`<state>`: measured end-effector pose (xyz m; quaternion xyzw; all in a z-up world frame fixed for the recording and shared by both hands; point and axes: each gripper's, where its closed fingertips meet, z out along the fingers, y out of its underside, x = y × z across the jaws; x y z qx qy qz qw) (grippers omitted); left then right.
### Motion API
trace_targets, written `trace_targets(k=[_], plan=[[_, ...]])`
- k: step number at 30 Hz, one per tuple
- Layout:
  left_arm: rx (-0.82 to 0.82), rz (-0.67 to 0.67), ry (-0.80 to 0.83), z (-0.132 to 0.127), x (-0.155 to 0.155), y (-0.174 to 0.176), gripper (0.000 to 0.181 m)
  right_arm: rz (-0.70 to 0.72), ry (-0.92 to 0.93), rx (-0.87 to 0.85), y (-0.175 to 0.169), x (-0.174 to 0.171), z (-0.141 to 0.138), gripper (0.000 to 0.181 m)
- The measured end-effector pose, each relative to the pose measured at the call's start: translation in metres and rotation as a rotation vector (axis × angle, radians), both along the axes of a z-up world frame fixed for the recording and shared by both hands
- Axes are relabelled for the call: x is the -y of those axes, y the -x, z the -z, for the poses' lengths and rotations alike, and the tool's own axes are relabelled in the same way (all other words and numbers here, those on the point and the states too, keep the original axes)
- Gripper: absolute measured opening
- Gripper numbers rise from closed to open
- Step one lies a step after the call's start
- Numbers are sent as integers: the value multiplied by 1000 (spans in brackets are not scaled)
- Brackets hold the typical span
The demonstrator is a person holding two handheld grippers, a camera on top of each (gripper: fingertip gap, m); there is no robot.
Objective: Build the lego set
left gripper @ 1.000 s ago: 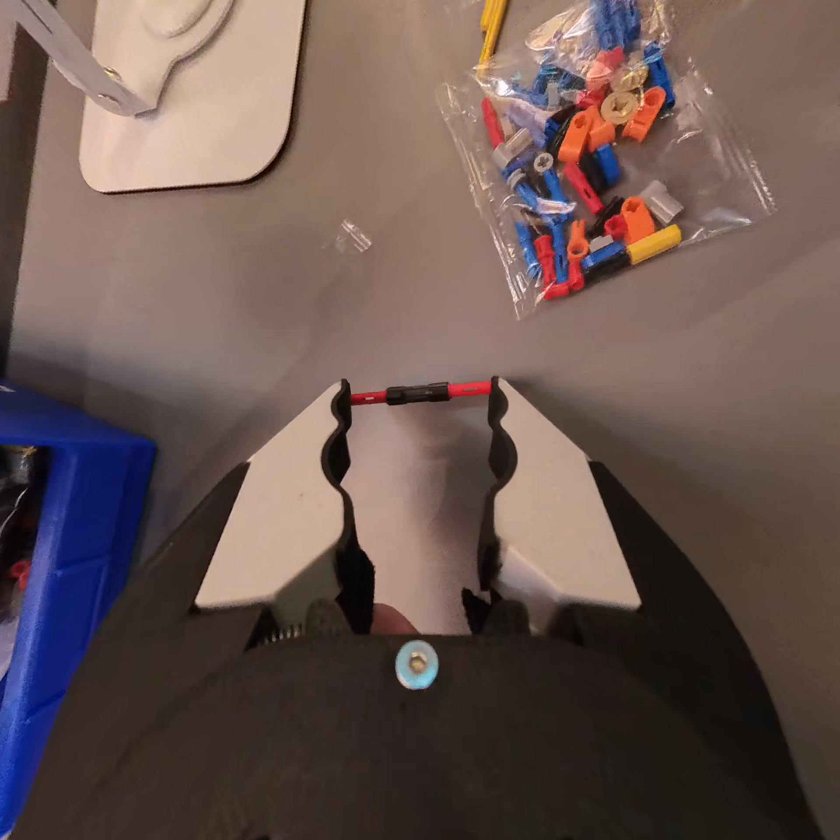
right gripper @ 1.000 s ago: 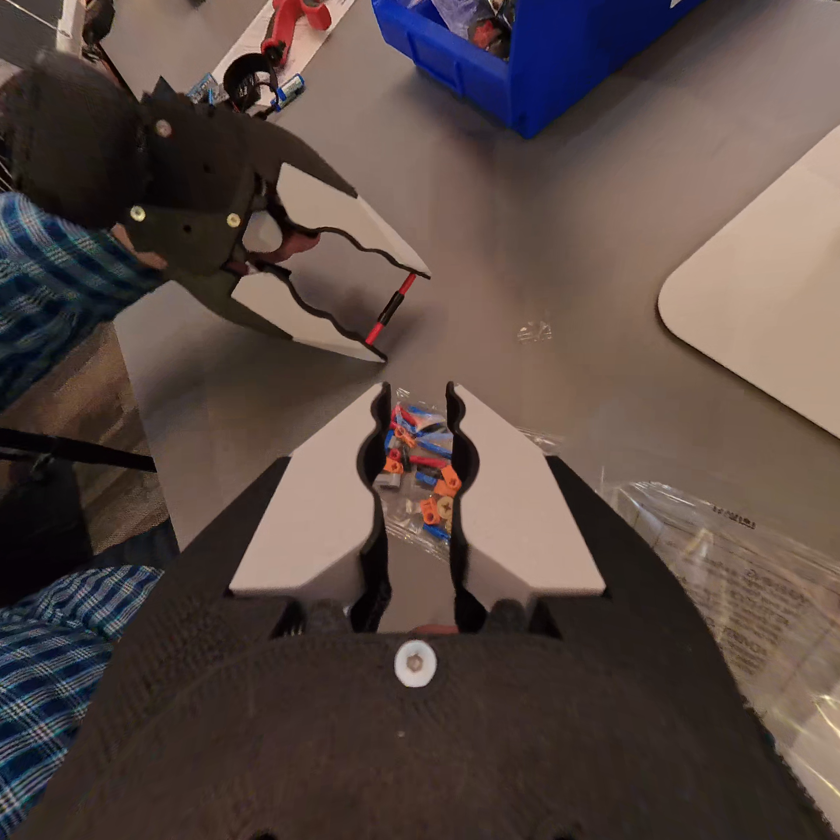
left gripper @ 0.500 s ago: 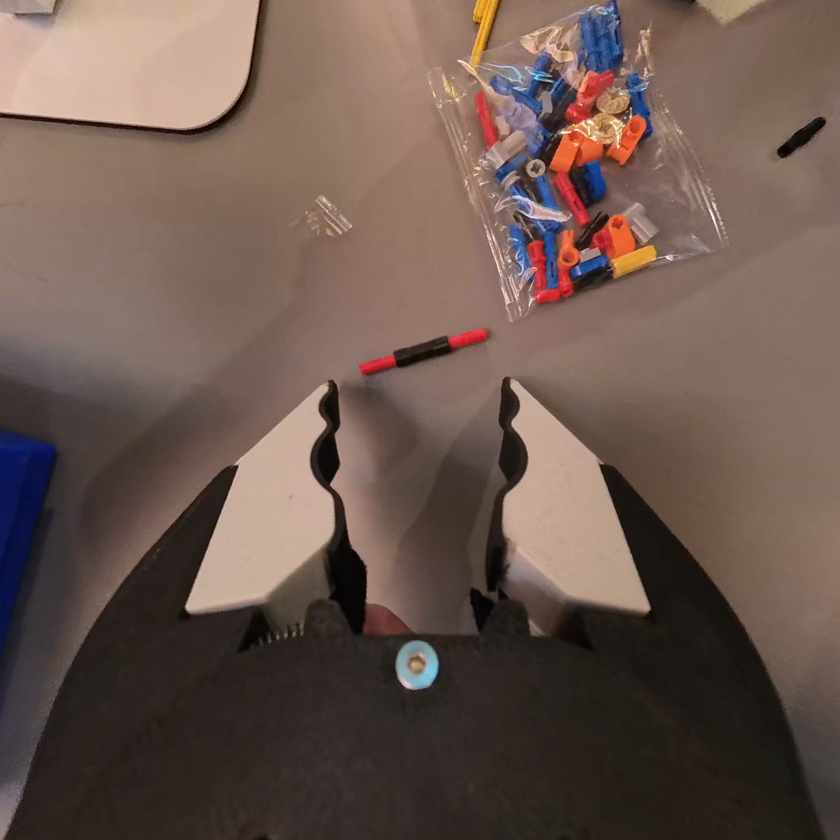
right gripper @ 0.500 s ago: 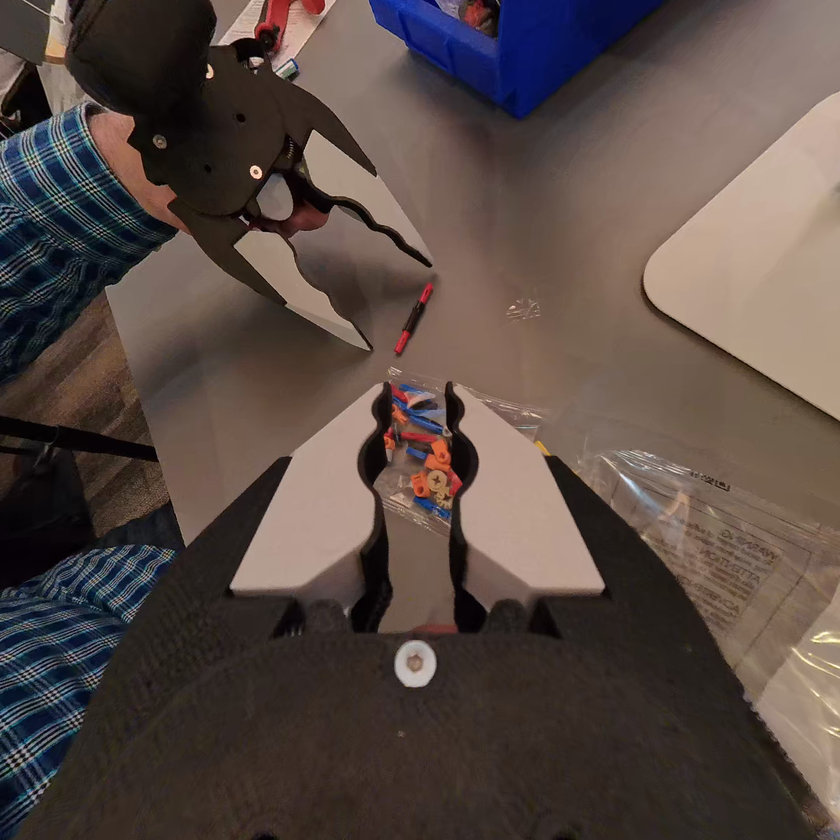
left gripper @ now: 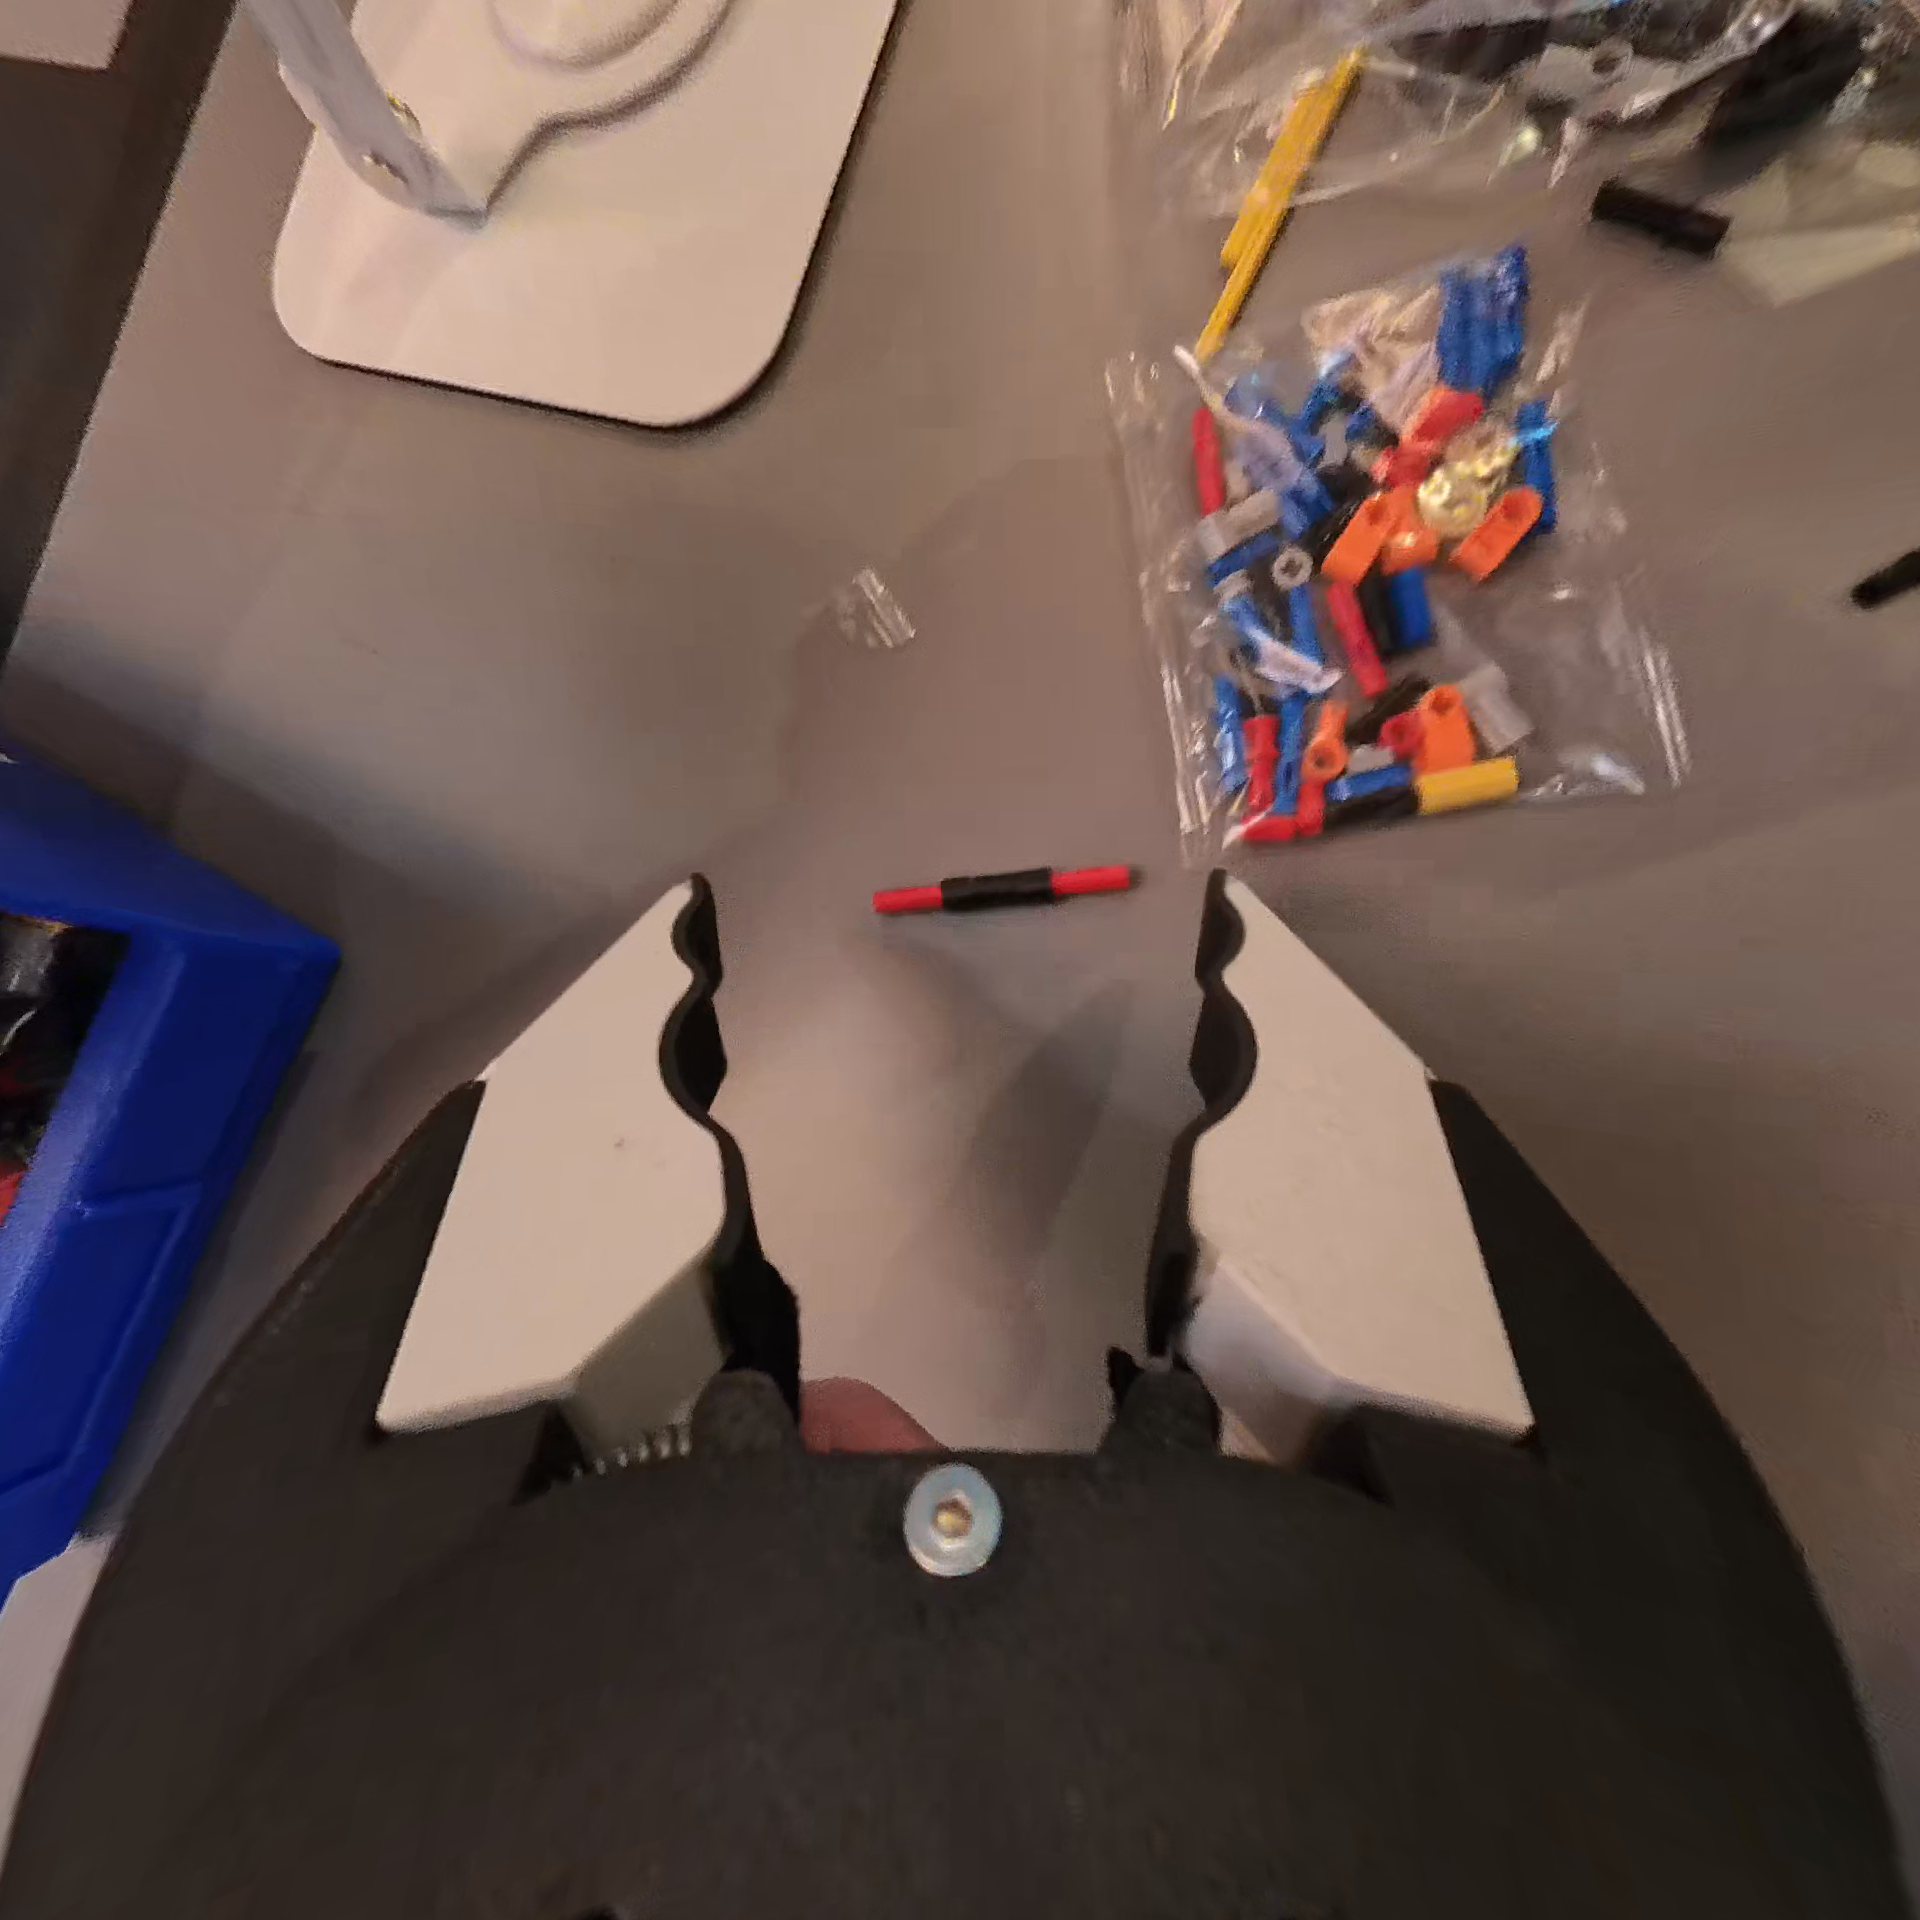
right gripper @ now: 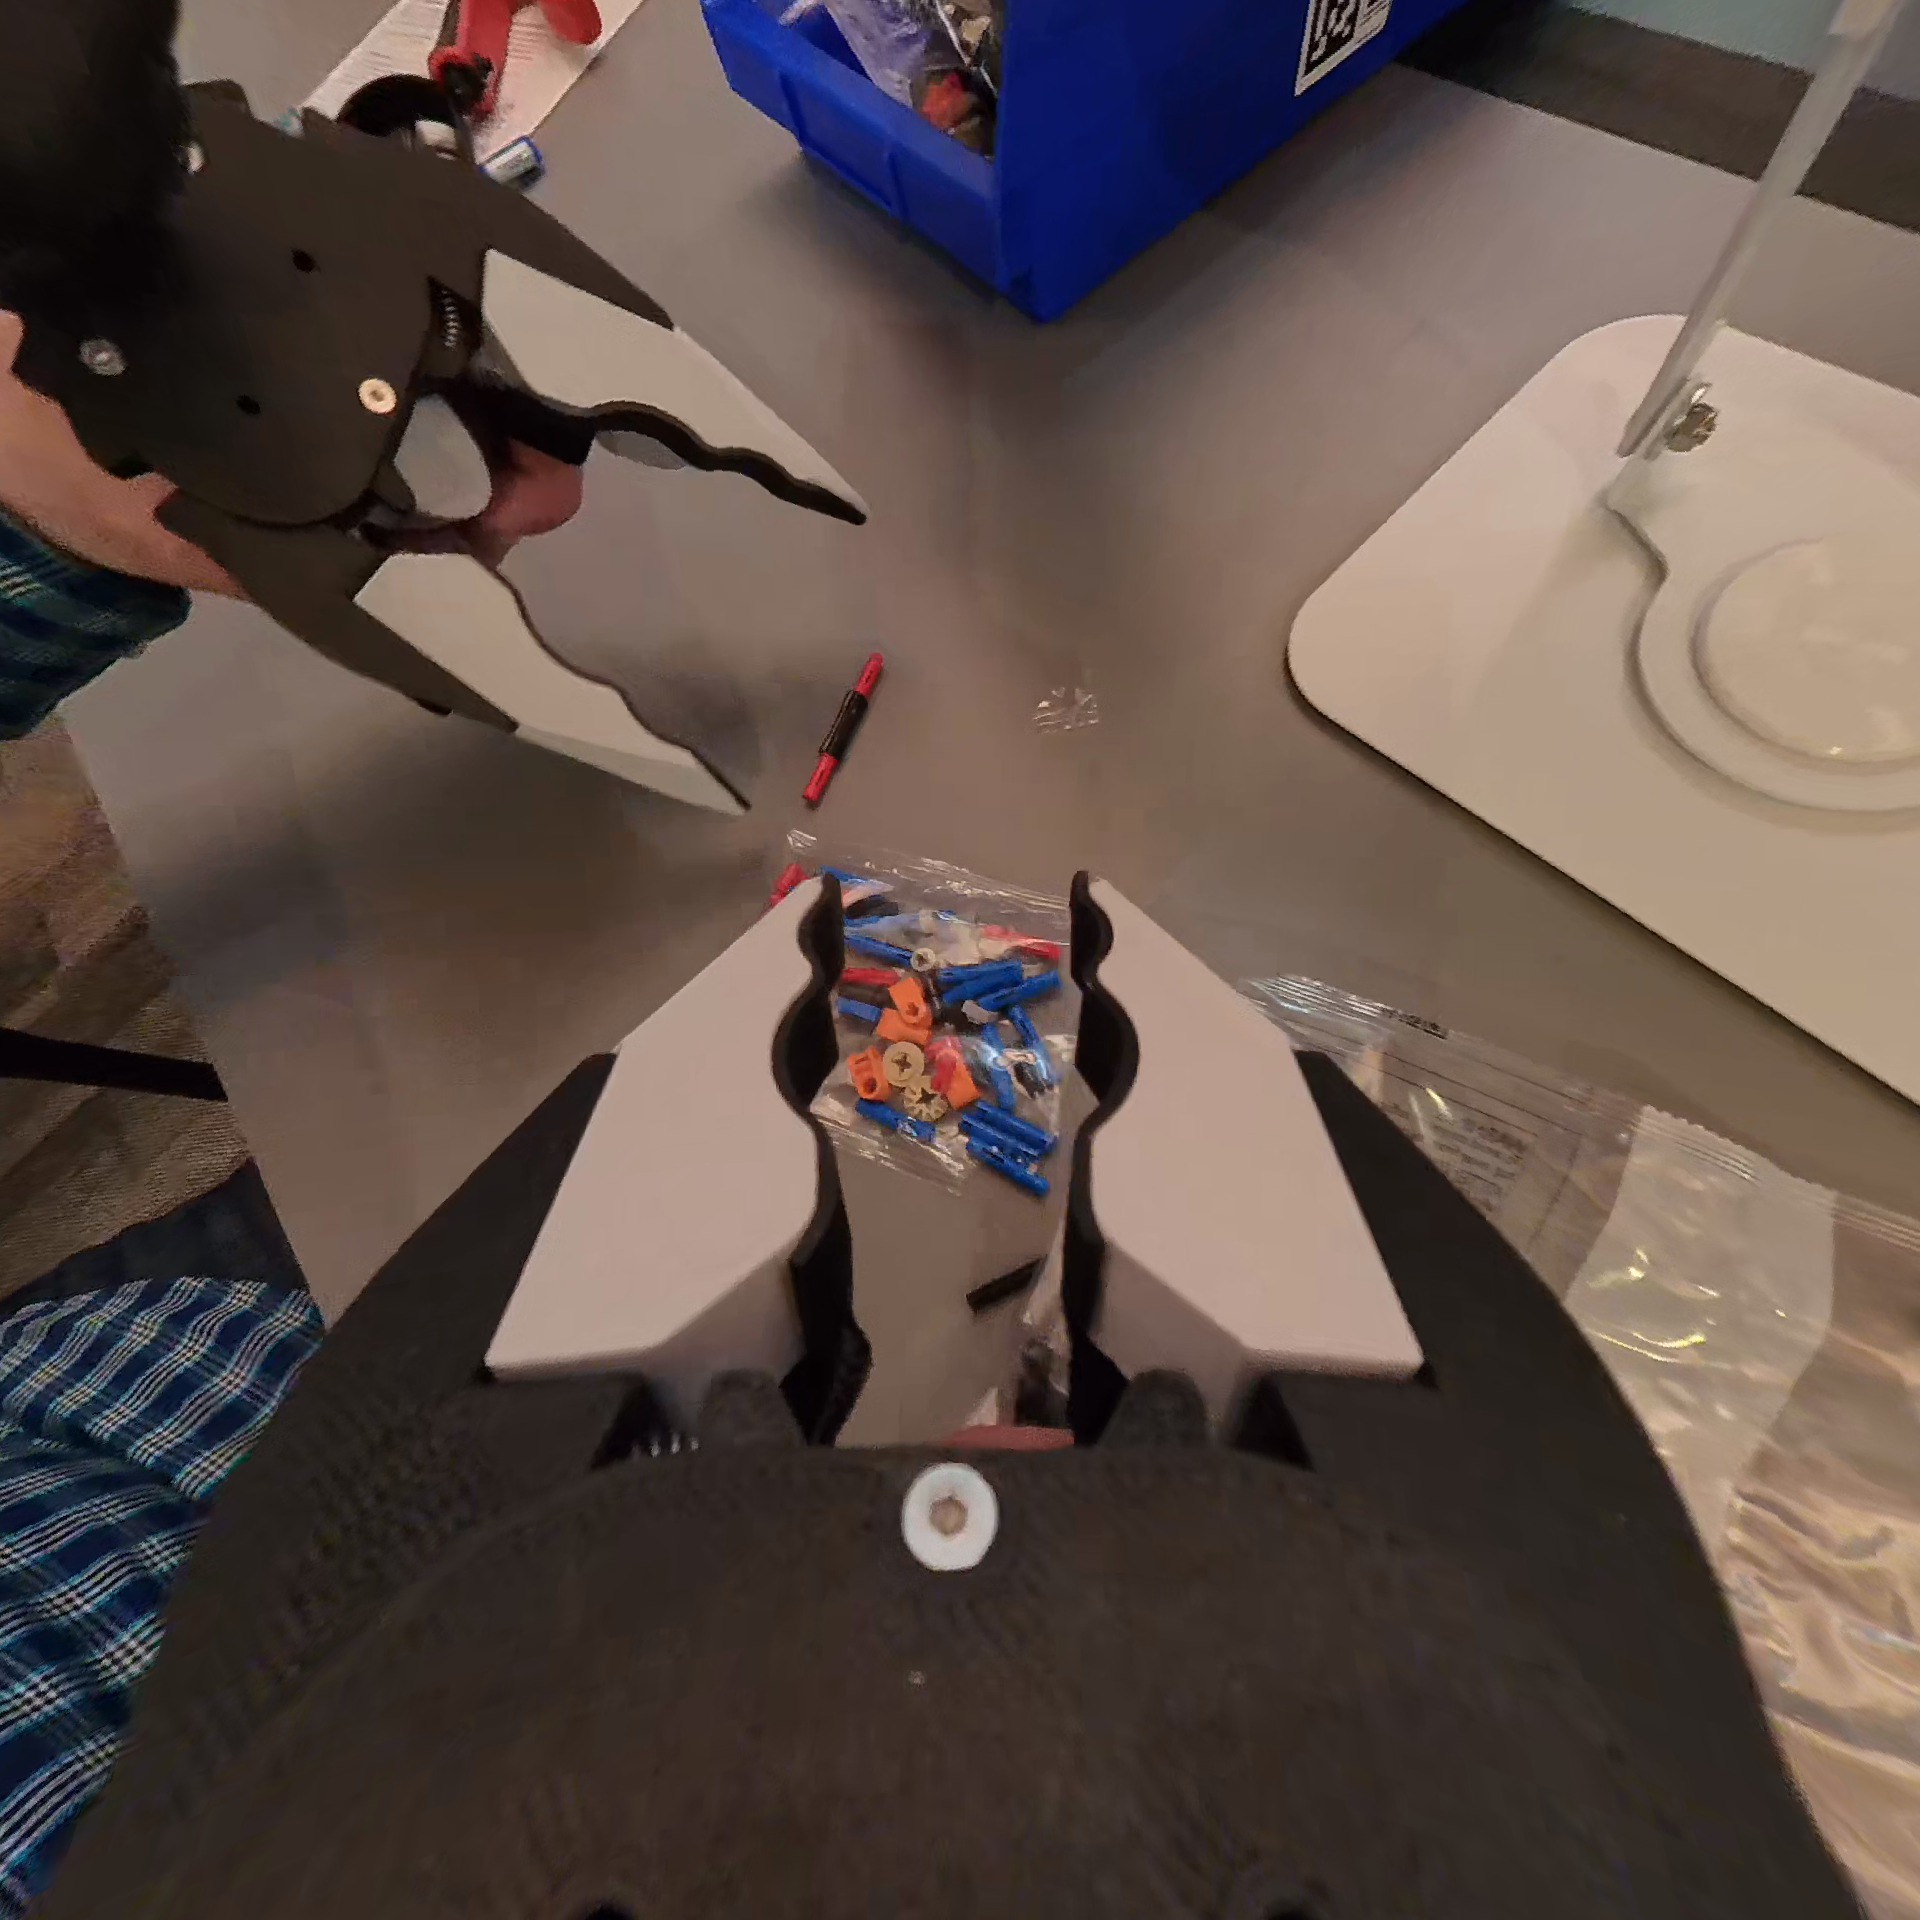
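Red at both ends with a black sleeve in the middle, the axle piece [left gripper: 1003, 890] lies flat on the grey table [left gripper: 623, 644], just ahead of my left tongs [left gripper: 954, 883] and level with the gap between their tips, touching neither. Those tongs gape wide and hold nothing. My right tongs [right gripper: 951, 881] hover partly spread, empty too, over the clear bag of small lego parts [right gripper: 951, 1049], which lies just beside the axle.

The blue bin [left gripper: 135, 1091] is cut off at the left edge, its contents too dark to be identified.
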<state>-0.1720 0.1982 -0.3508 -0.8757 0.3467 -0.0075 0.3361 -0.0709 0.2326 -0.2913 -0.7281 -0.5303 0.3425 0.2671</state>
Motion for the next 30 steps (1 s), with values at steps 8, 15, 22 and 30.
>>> trace_targets(k=[8,15,22,30], plan=[[47,-190,-87,-18,-18,-32,99,213,-155,-3,-19,-45,-16,68],[63,-351,-199,-47,-51,-38,92,495,-375,-32,-28,-111,-60,86],[42,-401,-219,-61,-66,-45,92,601,-428,-110,-20,-136,-102,84],[89,-445,-209,-47,-58,-52,86,610,-442,-169,-10,-139,-134,83]])
